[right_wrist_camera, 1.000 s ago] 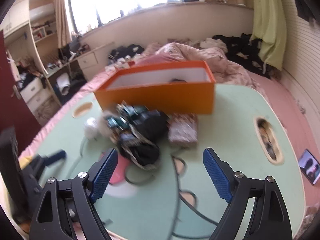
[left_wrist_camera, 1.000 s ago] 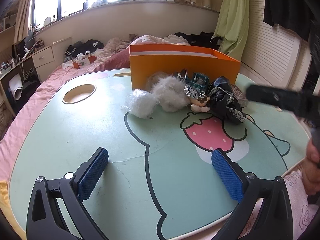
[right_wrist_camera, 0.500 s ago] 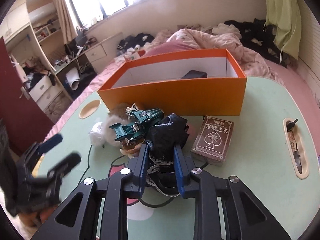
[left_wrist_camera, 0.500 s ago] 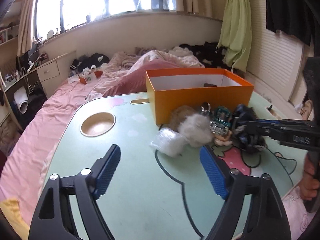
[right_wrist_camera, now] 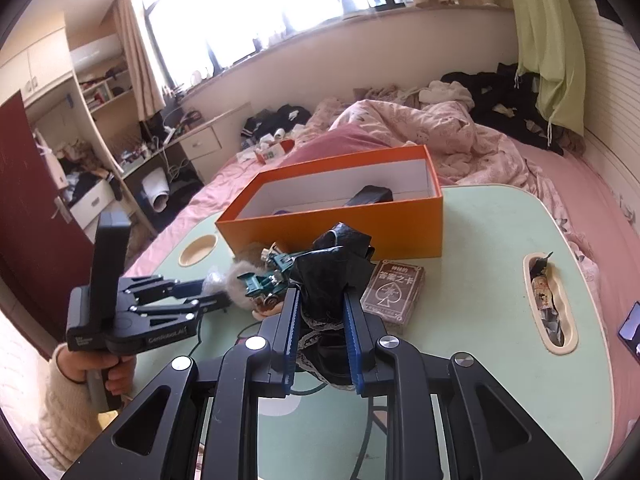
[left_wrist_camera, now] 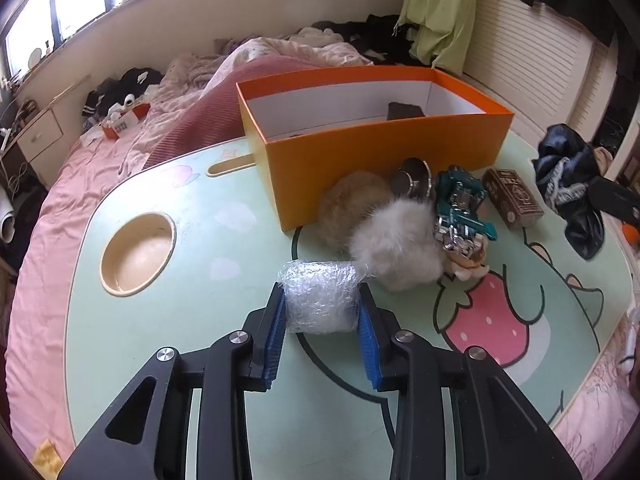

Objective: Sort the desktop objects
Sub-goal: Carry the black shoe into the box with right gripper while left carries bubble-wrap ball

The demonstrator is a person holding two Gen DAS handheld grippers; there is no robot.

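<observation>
My left gripper [left_wrist_camera: 322, 308] is shut on a ball of clear bubble wrap [left_wrist_camera: 320, 298] that rests on the green table [left_wrist_camera: 168, 312]. My right gripper [right_wrist_camera: 320, 312] is shut on a black lace-trimmed cloth bundle [right_wrist_camera: 332, 268] and holds it above the table; the bundle also shows in the left wrist view [left_wrist_camera: 568, 184]. An open orange box [left_wrist_camera: 372, 140] stands at the back with a dark object [left_wrist_camera: 405, 110] inside. In front of it lie a white fluffy ball [left_wrist_camera: 396, 248], a tan fluffy ball [left_wrist_camera: 352, 200], a teal toy car [left_wrist_camera: 460, 204] and a brown card deck [left_wrist_camera: 512, 198].
A round cup recess [left_wrist_camera: 138, 252] sits at the table's left. A slot with small items [right_wrist_camera: 548, 300] is at the table's right. A phone [right_wrist_camera: 630, 326] lies beyond the right edge. A pink bed [right_wrist_camera: 520, 160] surrounds the table.
My left gripper moved forward and closed on the bubble wrap ball. My right gripper closed on the black cloth bundle and lifted it off the table.
</observation>
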